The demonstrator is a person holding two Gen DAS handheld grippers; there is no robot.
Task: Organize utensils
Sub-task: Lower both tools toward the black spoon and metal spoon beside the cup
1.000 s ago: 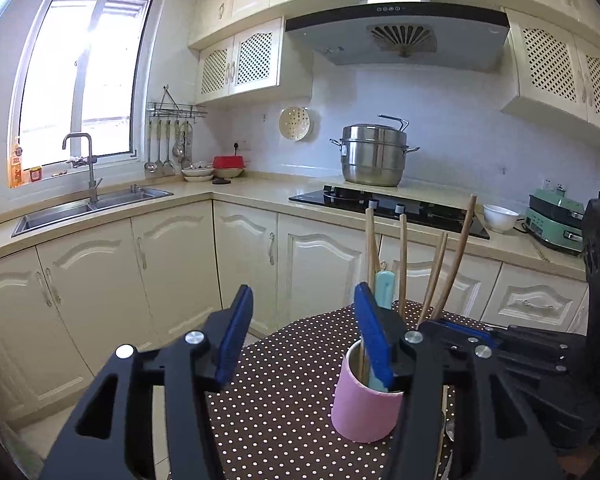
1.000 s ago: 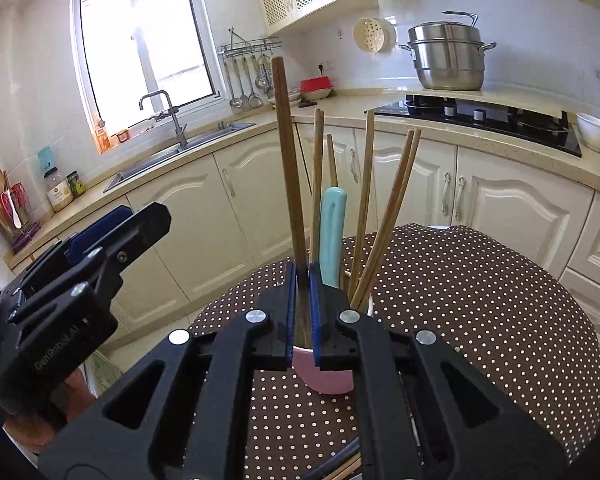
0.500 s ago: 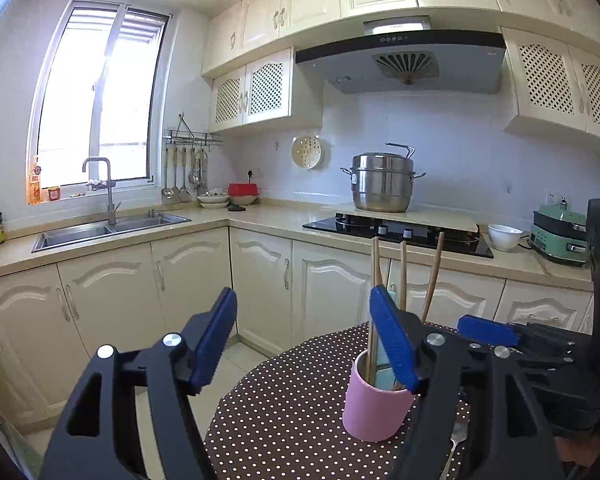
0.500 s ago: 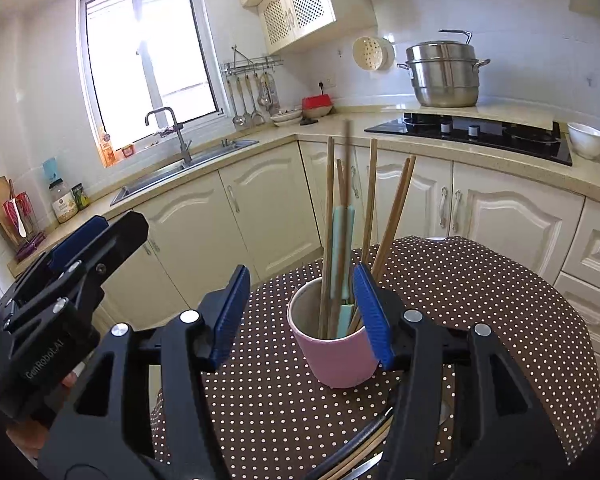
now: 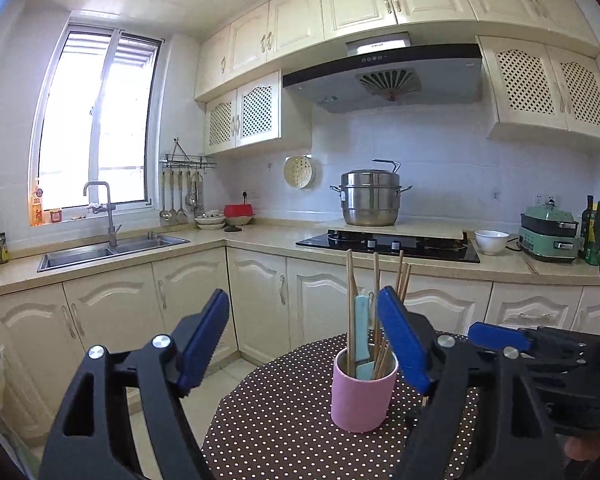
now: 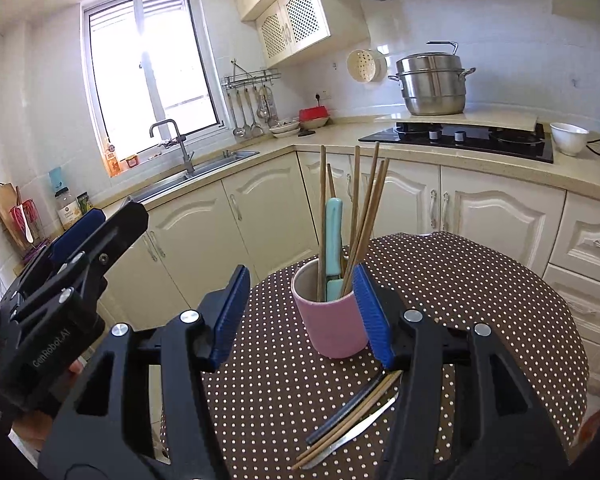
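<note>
Both hand-held grippers were empty: the left hand-held gripper [image 5: 300, 344] was opening wider, the right hand-held gripper [image 6: 300, 316] stood spread. The pink cup [image 6: 332, 320] on the dotted worktop [image 6: 480, 280] held chopsticks [image 6: 364, 208]. Loose utensils [image 6: 352, 420] nearby looked next, needing a low pinch.

Cream cabinets [image 5: 112, 312], white tiled walls [image 5: 440, 148] — window [image 5: 96, 136] glaring, probably daylight

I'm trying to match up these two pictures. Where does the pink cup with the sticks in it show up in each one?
Left wrist view: the pink cup stands low and right of centre on the dotted tablecloth, by the right blue finger.
Right wrist view: the cup sits just below centre, against the right blue finger.
Shared landmark: the steel pot on the counter.
</note>
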